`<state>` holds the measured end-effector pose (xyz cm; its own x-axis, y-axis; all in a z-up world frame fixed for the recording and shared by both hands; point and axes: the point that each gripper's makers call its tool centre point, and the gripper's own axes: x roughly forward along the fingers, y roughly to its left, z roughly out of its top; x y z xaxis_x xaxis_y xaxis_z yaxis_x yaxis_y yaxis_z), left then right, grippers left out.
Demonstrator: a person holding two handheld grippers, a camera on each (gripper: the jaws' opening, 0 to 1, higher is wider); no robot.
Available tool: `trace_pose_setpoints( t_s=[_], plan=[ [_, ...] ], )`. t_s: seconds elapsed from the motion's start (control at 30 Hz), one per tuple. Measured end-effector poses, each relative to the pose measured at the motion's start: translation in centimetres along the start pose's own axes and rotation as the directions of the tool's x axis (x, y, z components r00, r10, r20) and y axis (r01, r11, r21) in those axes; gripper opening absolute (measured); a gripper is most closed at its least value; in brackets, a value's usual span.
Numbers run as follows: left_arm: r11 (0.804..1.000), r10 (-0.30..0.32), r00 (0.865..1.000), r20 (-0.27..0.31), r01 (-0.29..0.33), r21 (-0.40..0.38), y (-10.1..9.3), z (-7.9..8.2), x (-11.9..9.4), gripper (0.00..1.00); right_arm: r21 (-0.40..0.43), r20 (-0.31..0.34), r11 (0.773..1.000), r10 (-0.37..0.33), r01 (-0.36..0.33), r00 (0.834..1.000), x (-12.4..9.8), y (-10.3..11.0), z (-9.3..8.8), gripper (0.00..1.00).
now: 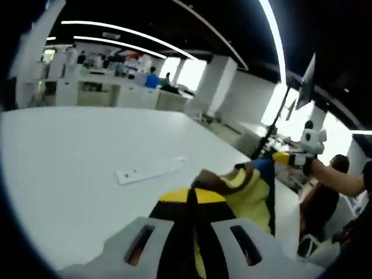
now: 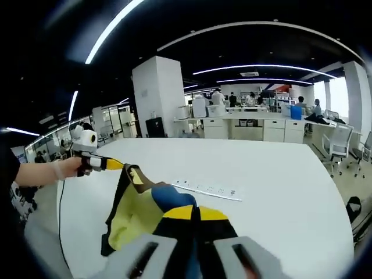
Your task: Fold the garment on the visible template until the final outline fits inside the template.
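- White table (image 1: 70, 151) (image 2: 273, 174): large and mostly bare, running far into an open office. No template outline can be made out on it in either view (too washed out to tell).
- Garment (image 1: 250, 192) (image 2: 142, 212): yellow, blue and dark cloth, lifted off the table and stretched in the air between the two grippers, hanging loosely in the middle. It looks unfolded or only partly gathered.
- Left gripper (image 1: 195, 197) (image 2: 107, 164): jaws shut tight on one edge of the garment. In the right gripper view it appears at the far left, held in a person's hand (image 2: 68, 167), pinching the cloth's far corner.
- Right gripper (image 2: 195, 214) (image 1: 285, 158): jaws likewise closed on the near edge of the garment; in the left gripper view it sits at the right with cloth trailing from its tip.
- Progress, as a judgement: early or mid-task. The garment is not lying on the table, so no fold is finished; it has yet to be laid down, folded and fitted to the template.
- Power strip (image 1: 150, 171) (image 2: 206, 190): long white bar lying flat on the table beyond the cloth, near enough to get in the way when the garment is lowered.
- Far background: desks, chairs and people, well apart from the work.
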<state>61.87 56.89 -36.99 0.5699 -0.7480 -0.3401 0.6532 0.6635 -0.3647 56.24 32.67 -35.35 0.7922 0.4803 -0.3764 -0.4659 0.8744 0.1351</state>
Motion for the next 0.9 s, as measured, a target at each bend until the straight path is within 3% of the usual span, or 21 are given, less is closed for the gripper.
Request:
trace_pose_setpoints(
  t_s=[0.17,0.37,0.6,0.9],
  plan=[
    [1.000,0.030,0.999,-0.021,-0.030,0.003,2.0,-1.3,2.7,0.00,0.015,-0.032,1.000,-0.006,0.007,0.999,2.5,-1.7,-1.8,0.00],
    [0.999,0.049,0.995,-0.084,-0.051,-0.020,4.3,-4.2,6.6,0.00,0.054,-0.093,0.998,-0.018,0.023,0.995,5.8,-3.9,-5.1,0.00],
    [0.997,0.065,0.988,-0.140,-0.071,-0.037,5.8,-6.5,8.6,0.00,0.089,-0.150,0.995,-0.035,0.049,0.988,7.8,-5.9,-8.1,0.00],
    [0.995,0.079,0.970,-0.231,-0.089,-0.034,6.8,-9.7,10.1,0.00,0.114,-0.232,0.990,-0.051,0.080,0.971,8.6,-6.9,-11.5,0.00]
  ],
)
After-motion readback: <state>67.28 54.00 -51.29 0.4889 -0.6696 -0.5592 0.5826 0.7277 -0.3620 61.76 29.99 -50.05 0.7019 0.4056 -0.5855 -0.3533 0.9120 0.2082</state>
